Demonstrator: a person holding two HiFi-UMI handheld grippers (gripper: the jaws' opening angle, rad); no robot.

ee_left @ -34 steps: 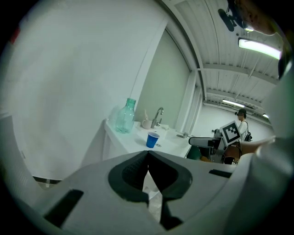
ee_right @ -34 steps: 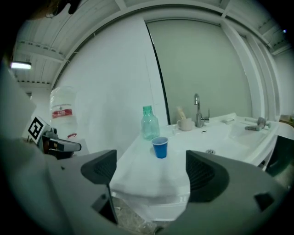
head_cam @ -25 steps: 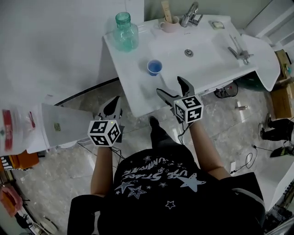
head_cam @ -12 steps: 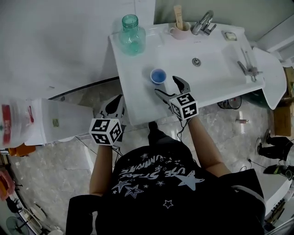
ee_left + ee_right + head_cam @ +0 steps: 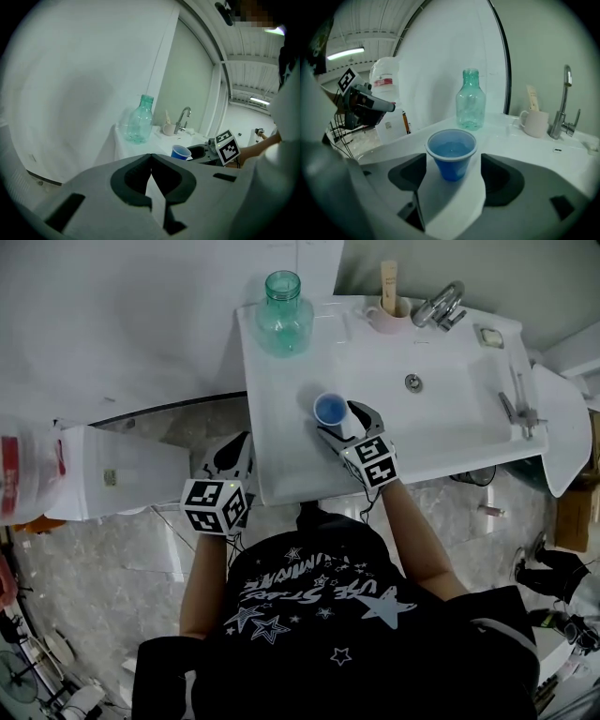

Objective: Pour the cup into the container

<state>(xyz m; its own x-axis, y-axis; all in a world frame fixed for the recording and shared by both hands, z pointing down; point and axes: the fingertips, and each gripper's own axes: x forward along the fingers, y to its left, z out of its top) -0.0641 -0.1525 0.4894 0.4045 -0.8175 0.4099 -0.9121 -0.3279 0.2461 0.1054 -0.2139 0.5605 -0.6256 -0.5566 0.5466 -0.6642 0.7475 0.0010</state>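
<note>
Your small blue plastic cup (image 5: 330, 410) stands upright on the white sink counter (image 5: 281, 427), near its front edge and just left of the basin (image 5: 450, 409). Its rim is pale and round, its walls taper downward, and it holds blue liquid well up toward the brim (the surface looks level). Your container, a clear teal-green bottle (image 5: 283, 304) with a wide open neck, stands upright at the counter's back left corner, well apart from the cup.
</note>
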